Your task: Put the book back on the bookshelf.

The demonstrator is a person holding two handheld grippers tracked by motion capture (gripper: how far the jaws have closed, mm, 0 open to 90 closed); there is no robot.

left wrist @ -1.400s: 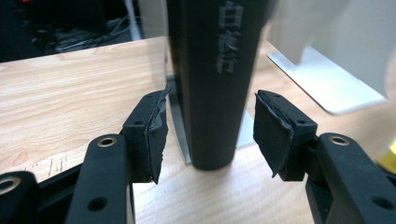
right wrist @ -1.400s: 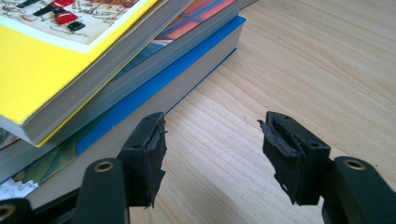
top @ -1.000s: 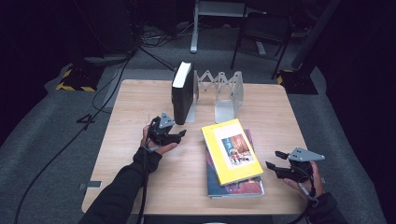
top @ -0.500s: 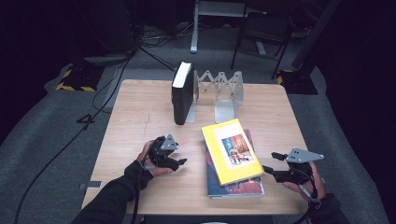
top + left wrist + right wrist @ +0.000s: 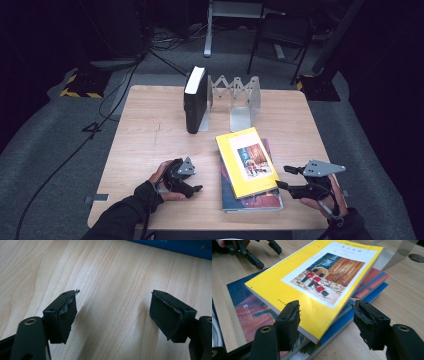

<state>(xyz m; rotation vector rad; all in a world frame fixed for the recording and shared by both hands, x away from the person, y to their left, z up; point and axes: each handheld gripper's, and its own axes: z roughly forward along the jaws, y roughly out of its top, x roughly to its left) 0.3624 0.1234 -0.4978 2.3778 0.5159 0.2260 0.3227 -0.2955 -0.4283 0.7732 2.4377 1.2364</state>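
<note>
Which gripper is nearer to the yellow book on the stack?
The right gripper: its open jaws sit at the near right corner of the yellow book, not touching it. The left gripper, also open with nothing between its jaws, rests on the table farther left of the stack.

Dark room — grey carpet floor [image 5: 45, 150], light wooden table [image 5: 145, 125], black chair [image 5: 280, 30] behind.

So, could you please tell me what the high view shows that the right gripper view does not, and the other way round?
High view alone: the upright black book against the folding metal bookend rack.

Right gripper view alone: the yellow paperback's cover picture of red-coated figures, close up.

Both: that yellow paperback atop the blue book, the wooden table, and both open grippers.
</note>
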